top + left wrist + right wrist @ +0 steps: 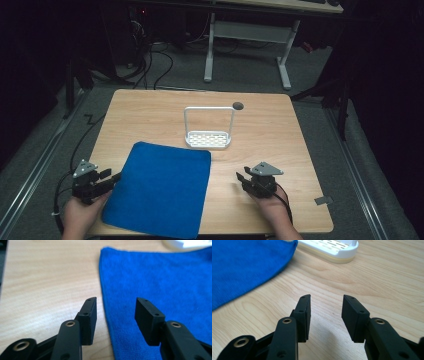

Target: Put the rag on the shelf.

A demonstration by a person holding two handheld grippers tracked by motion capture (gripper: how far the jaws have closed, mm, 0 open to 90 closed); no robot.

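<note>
A blue cloth (160, 187) lies flat on the wooden table (270, 135), toward the near left. Behind it stands a white slotted rack (208, 139) with a tall wire hoop. My left gripper (112, 177) is open at the cloth's left edge; in the left gripper view its jaws straddle the edge of the blue cloth (160, 280), holding nothing. My right gripper (241, 176) is open over bare wood, to the right of the cloth. In the right gripper view the cloth (244, 262) lies far left and the white rack (332, 248) is ahead.
A small dark round disc (238, 105) lies on the table just behind the rack's right side. A grey tab (323, 200) sticks out at the table's near right edge. Beyond the table are a white desk frame (247, 35) and floor cables.
</note>
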